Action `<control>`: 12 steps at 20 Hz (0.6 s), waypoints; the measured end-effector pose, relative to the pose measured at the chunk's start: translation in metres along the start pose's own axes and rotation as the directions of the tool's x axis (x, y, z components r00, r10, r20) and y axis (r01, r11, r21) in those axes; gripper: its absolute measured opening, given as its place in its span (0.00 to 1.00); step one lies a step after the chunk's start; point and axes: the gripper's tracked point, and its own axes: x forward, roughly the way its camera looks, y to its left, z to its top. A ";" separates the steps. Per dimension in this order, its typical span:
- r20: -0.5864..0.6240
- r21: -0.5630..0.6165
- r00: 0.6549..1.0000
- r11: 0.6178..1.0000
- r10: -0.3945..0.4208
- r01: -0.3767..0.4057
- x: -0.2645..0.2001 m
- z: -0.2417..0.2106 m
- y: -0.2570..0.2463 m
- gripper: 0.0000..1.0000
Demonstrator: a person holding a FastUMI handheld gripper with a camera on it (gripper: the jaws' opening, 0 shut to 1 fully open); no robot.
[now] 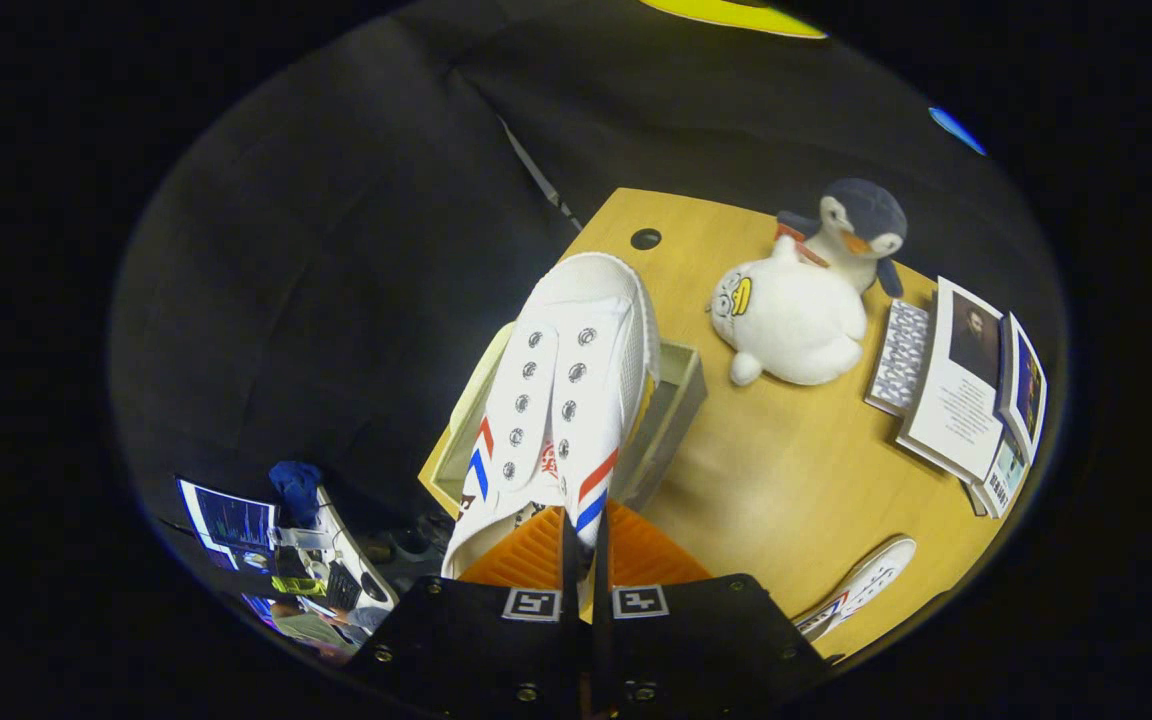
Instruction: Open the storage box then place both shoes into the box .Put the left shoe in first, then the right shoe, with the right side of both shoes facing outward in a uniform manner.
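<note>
Gripper view: fingers (pixel 586 545) pinched on white shoe (pixel 561 400) heel, shoe held above open storage box (pixel 671 400); second shoe (pixel 861 585) on tabletop (pixel 786 470).

A white canvas shoe (pixel 561 410) with red and blue stripes on its sides and no laces is hanging toe-forward above the storage box (pixel 671 400). The storage box is standing open on the wooden table, partly hidden under this shoe. The second shoe (pixel 861 585), also white with stripes, is lying on the table well apart from the storage box.
</note>
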 end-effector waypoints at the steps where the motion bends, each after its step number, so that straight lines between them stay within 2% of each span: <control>1: -0.019 -0.017 1.000 1.000 -0.005 0.004 0.008 -0.001 0.006 0.05; 9: -0.112 -0.118 0.990 0.991 -0.083 0.070 0.070 0.000 0.026 0.05; 10: -0.118 -0.114 0.991 0.992 -0.066 0.052 0.074 0.000 0.032 0.05; 12: -0.098 -0.117 0.994 0.992 -0.055 0.043 0.081 0.009 0.032 0.26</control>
